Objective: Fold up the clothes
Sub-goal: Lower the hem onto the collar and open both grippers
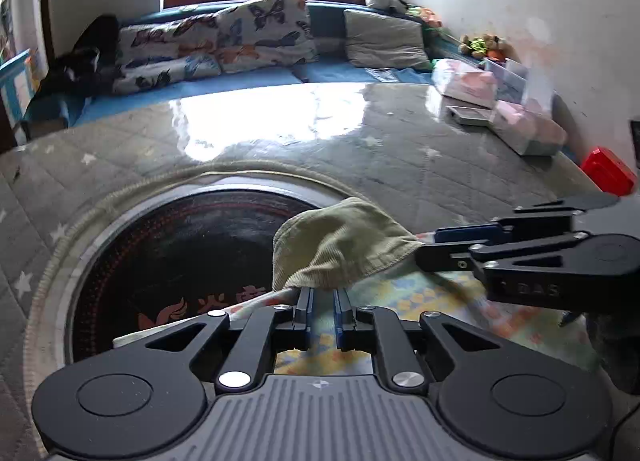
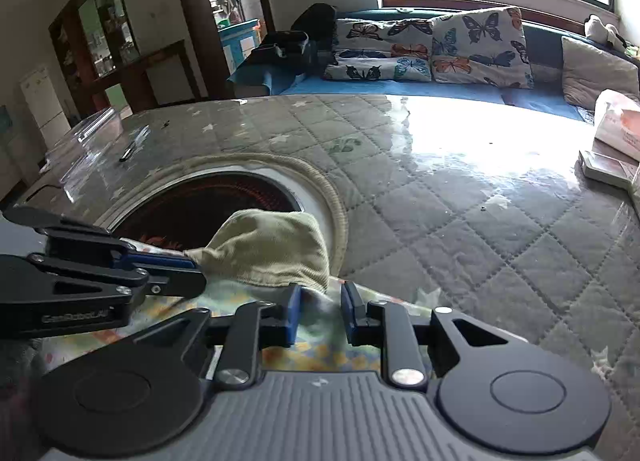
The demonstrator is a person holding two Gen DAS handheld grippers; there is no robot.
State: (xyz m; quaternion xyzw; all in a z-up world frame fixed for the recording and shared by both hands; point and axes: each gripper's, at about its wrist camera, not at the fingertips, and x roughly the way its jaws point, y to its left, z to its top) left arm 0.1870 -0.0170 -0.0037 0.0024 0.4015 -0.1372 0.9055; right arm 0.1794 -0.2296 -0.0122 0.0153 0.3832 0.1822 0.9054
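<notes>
An olive-green corduroy garment (image 1: 340, 245) with a colourful patterned inside (image 1: 420, 293) hangs bunched just above the table's quilted cover (image 1: 400, 165). My left gripper (image 1: 323, 295) is shut on the garment's near edge. My right gripper (image 1: 424, 255) comes in from the right, shut on the other corner. In the right wrist view the garment (image 2: 268, 249) is pinched between the pads of my right gripper (image 2: 320, 297), and my left gripper (image 2: 196, 265) holds it from the left. The two grippers are close together, and the olive fold stands up between them.
A round dark hob (image 1: 180, 245) is set into the table under the garment. Clear boxes and packets (image 1: 516, 121) and a red box (image 1: 608, 171) line the table's right side. A pen (image 2: 130, 149) lies far left. Beyond the table is a blue sofa with butterfly cushions (image 1: 264, 33).
</notes>
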